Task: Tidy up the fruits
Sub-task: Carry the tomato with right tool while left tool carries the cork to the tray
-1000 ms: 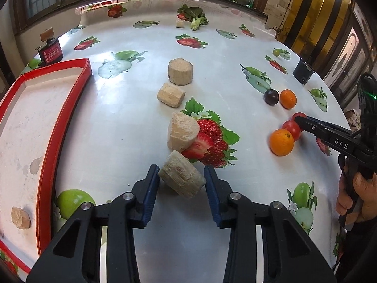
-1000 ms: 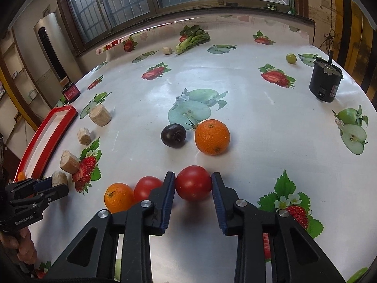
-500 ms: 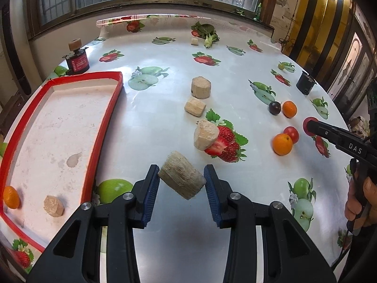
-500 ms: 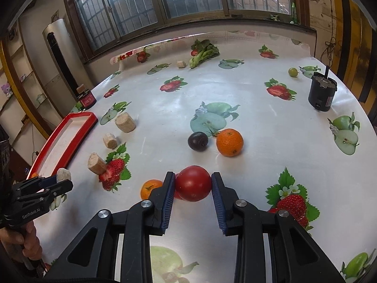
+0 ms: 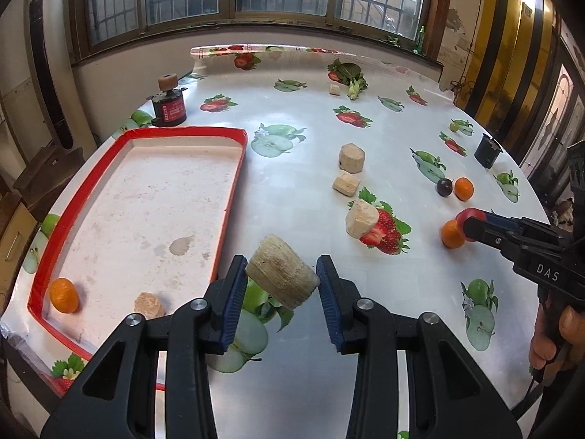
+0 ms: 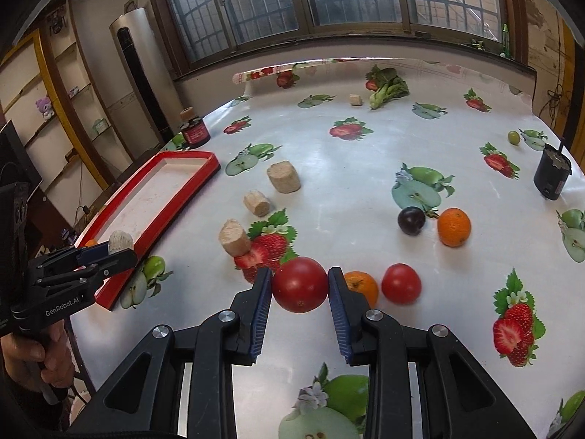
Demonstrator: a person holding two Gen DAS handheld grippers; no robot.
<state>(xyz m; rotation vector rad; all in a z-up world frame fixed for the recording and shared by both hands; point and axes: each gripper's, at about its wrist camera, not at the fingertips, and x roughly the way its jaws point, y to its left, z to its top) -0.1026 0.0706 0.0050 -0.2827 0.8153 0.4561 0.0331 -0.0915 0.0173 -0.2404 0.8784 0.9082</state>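
Left wrist view: a fruit-print table point(image 5: 292, 168) carries a red-rimmed tray point(image 5: 234, 186) holding an orange point(image 5: 64, 295) and a tan chunk point(image 5: 149, 304). Just beside its rim, the left gripper point(image 5: 281, 282) clamps a tan cylinder point(image 5: 279, 276) above the tabletop. Right wrist view: the right gripper point(image 6: 299, 285) squeezes a red tomato point(image 6: 299, 284), lifted near a second tomato point(image 6: 401, 284).

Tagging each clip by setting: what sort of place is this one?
Probably a lived-in home or small back room, not a lab. A table under a fruit-print plastic cover stands below barred windows, with wall shelves holding small toys and a tall standing air conditioner in the corner.
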